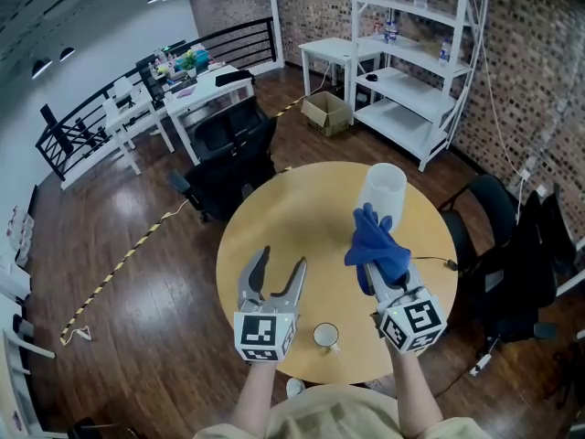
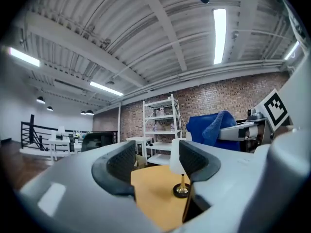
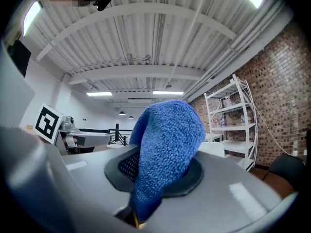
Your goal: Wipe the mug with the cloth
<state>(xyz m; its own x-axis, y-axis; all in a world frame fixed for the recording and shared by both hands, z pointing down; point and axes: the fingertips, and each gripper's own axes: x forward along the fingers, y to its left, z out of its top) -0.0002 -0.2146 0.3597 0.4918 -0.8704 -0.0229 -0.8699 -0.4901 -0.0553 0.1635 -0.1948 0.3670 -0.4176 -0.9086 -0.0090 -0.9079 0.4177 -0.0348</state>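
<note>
A small white mug stands upright on the round wooden table near its front edge, below and between the two marker cubes. My right gripper is raised over the table and shut on a blue cloth, which bunches up past its fingertips. In the right gripper view the cloth is pinched in the closed jaws and fills the middle. My left gripper hangs to the mug's left, open and empty. Its pads stand apart in the left gripper view, where the cloth shows at the right.
A table lamp with a white shade and brass base stands at the table's far side. Black office chairs sit behind the table and another to its right. White shelving lines the brick wall. A cable lies by the right rim.
</note>
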